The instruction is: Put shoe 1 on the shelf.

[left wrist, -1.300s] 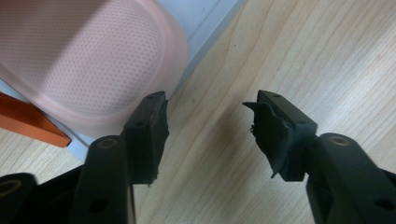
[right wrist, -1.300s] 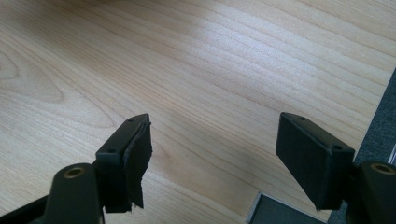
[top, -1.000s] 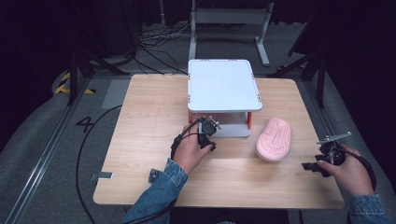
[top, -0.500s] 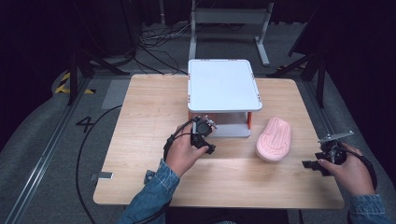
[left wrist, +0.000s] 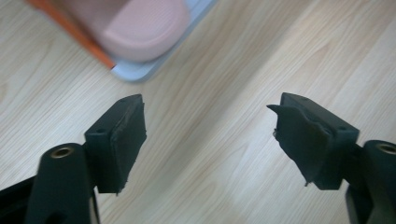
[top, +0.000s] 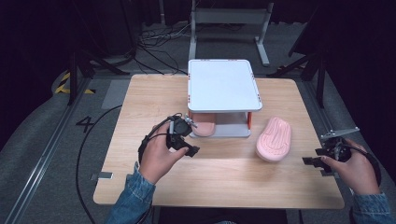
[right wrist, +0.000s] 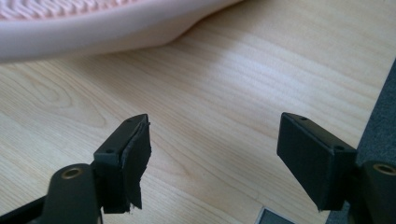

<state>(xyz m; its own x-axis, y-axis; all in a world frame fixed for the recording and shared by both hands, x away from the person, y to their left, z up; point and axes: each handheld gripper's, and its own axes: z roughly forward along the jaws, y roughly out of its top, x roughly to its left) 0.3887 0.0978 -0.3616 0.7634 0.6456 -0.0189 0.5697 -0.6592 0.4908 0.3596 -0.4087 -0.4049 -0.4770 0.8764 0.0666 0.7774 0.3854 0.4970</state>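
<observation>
A pink slipper lies on the lower level of a white two-tier rack with orange posts; its rounded end sticks out over the rack's front edge. A second pink slipper lies sole-up on the table to the right of the rack, and its ribbed sole is close ahead of my right gripper. My left gripper is open just in front of the rack's left corner, holding nothing. My right gripper is open near the table's right edge, right of the second slipper.
The wooden table stands on a dark floor with cables and a metal frame behind it. A small grey tag lies at the table's front left. The table's right edge is beside my right gripper.
My left gripper has drawn back from the rack's lower level, toward the left and the front of the table. The right gripper has hardly moved.
</observation>
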